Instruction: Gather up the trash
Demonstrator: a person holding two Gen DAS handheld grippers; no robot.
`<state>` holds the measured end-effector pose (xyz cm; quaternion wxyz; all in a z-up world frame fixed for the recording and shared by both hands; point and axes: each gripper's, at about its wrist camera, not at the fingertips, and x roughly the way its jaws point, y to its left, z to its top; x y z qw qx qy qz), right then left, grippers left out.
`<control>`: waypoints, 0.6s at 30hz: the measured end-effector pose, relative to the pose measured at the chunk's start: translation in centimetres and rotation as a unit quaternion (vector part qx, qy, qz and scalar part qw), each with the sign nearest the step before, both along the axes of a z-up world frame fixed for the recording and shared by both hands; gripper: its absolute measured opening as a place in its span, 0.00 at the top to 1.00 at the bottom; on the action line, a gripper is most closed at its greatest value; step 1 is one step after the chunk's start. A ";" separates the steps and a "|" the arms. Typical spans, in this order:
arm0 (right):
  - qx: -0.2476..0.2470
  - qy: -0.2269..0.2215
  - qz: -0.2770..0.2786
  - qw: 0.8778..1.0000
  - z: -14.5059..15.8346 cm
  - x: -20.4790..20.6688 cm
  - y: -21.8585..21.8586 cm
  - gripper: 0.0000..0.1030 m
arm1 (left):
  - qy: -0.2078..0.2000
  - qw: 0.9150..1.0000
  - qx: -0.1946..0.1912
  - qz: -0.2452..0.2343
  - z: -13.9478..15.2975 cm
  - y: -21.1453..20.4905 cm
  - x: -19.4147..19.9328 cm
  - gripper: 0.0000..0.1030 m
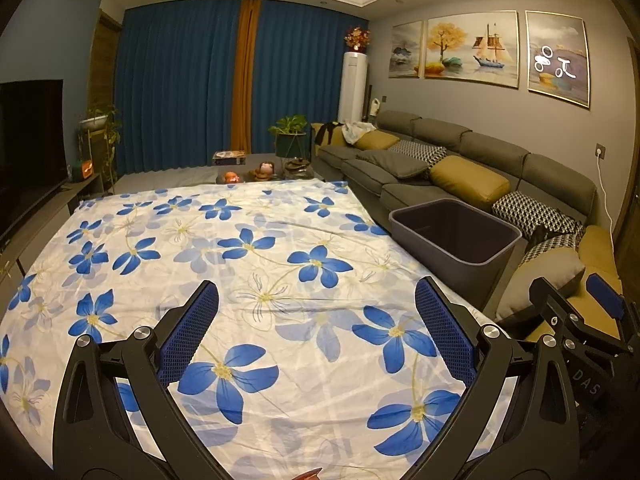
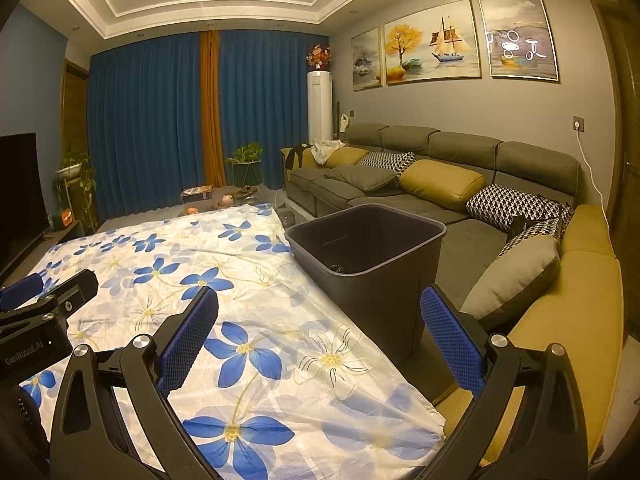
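A dark grey trash bin (image 1: 456, 236) (image 2: 368, 248) stands on the floor between the table's right edge and the sofa, with something small and dark (image 2: 340, 268) on its bottom. My left gripper (image 1: 317, 286) hovers open over the blue-flowered tablecloth (image 1: 240, 240), nothing between its blue pads. My right gripper (image 2: 319, 294) is open too, held over the table's right edge just short of the bin. Each gripper shows in the other's view: the right one (image 1: 568, 286) at the right, the left one (image 2: 56, 282) at the left. A small reddish-brown thing (image 1: 312, 474) peeks in at the bottom edge; I cannot tell what it is.
A grey sofa (image 2: 400, 196) with yellow and patterned cushions runs along the right wall. Beyond the table's far end stand a low tea table (image 1: 256, 170) with ornaments and a potted plant (image 1: 290, 136). A TV (image 1: 28, 144) is on the left.
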<state>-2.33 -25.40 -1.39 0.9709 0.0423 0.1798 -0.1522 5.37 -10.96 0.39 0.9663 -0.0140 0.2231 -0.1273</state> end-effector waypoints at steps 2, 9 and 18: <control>-0.001 -0.001 0.000 1.000 0.1 -0.1 -0.1 0.05 | 0.000 1.000 0.000 0.000 0.0 -0.1 0.0 0.06; 0.000 -0.002 0.000 1.000 0.2 0.0 0.0 0.05 | 0.001 1.000 0.000 0.001 0.1 -0.1 0.0 0.06; -0.001 -0.002 0.000 1.000 0.2 0.0 0.0 0.05 | 0.001 1.000 0.001 0.001 0.2 0.0 0.0 0.06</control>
